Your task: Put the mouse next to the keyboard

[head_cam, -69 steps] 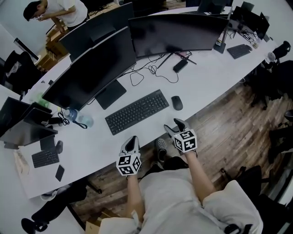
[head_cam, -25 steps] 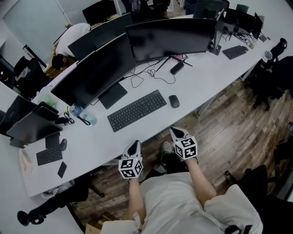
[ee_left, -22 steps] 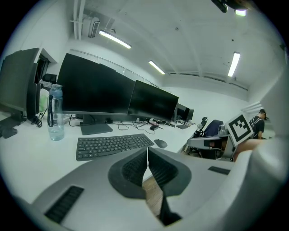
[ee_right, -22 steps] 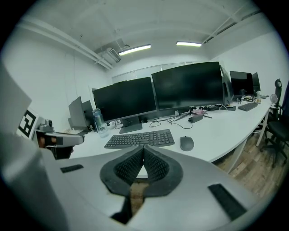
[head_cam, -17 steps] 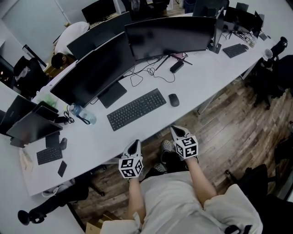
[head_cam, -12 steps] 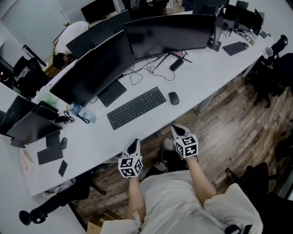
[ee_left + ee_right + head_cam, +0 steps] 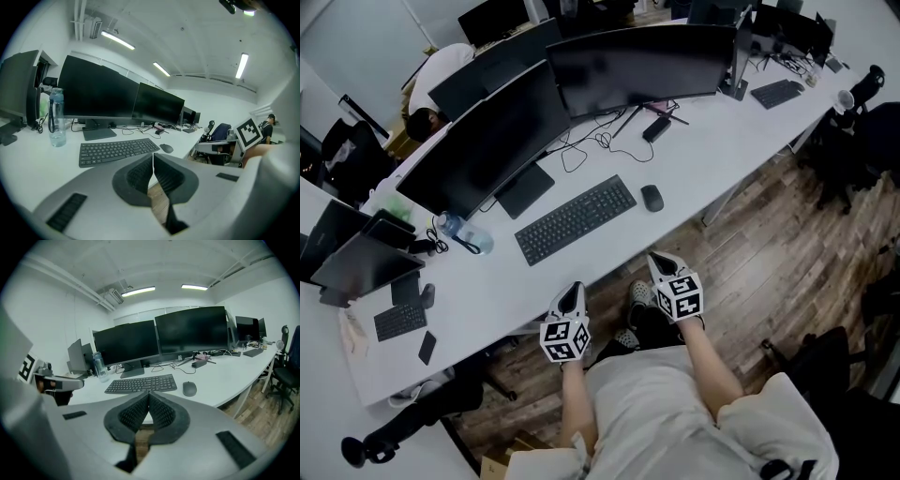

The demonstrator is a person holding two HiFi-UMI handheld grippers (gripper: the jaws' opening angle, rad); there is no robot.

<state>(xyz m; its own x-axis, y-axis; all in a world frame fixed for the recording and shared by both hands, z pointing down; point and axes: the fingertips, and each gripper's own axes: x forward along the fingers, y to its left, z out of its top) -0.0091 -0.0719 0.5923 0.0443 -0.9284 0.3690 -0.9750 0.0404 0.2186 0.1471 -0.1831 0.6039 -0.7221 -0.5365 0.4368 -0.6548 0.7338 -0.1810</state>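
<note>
With the small dark oval mouse (image 7: 652, 198) lying just beside the flat black keyboard (image 7: 576, 219), the left gripper (image 7: 574, 289) and right gripper (image 7: 660, 262), both closed on nothing, should hold clear of it.

The left gripper (image 7: 573, 292) and the right gripper (image 7: 659, 260) are alike: each is a smooth, pale grey shell that narrows forward to a pointed claw. Inside each claw sit two dark grey pads (image 7: 139, 174) with a ribbed, dotted face, set in a rounded dark surround. On the shell to either side of the claw, a little behind it, lies a short black strip (image 7: 234, 442). Right behind each claw rides a white marker cube (image 7: 565, 338) printed with black square patterns on its faces. Behind the cubes the forearms are bare. The person wears a light grey shirt (image 7: 647, 412).
</note>
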